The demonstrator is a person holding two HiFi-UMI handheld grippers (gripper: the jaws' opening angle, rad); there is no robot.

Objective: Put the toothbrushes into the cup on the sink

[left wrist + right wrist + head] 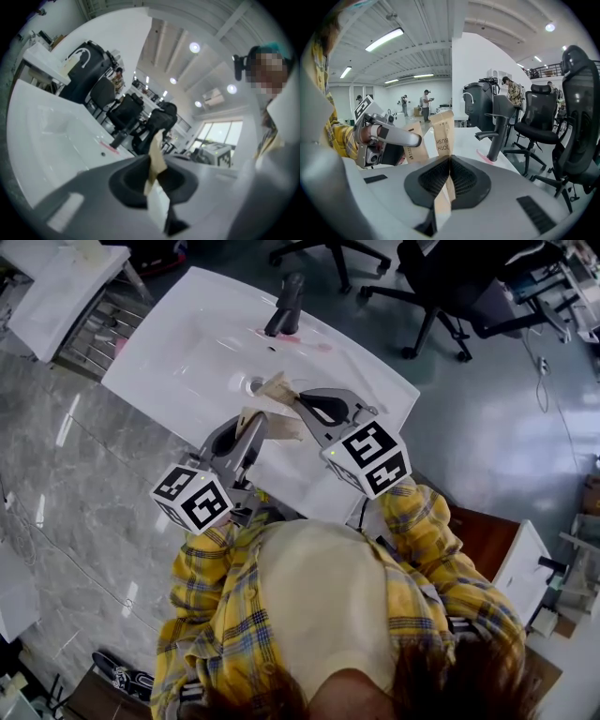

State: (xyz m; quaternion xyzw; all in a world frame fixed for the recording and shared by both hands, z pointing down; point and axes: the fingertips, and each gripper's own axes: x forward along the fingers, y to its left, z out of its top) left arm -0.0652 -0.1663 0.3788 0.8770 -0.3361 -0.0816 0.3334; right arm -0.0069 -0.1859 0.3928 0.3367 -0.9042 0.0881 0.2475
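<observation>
Centre frame, above the white sink (178, 362), we hold two kraft-paper toothbrush packets. The left tongs (153, 164) are pinched tight on the left packet (157, 145). The right tongs (450, 159) grip the right packet (442, 129), printed "OTH RUSH", presumably "TOOTH BRUSH". Carrying step, we judge; next comes finding the cup, unseen in any view.

Dark faucet (284, 307): upright, just beyond both claw tips. Black office chairs (441, 287): well past right claw (289, 395), on blue-grey floor (487, 418). Grey marbled floor (66, 521): left of left claw (251, 420). Second white basin (61, 287) on wire rack (103, 324): far left. Black shoes (117, 673): well behind.
</observation>
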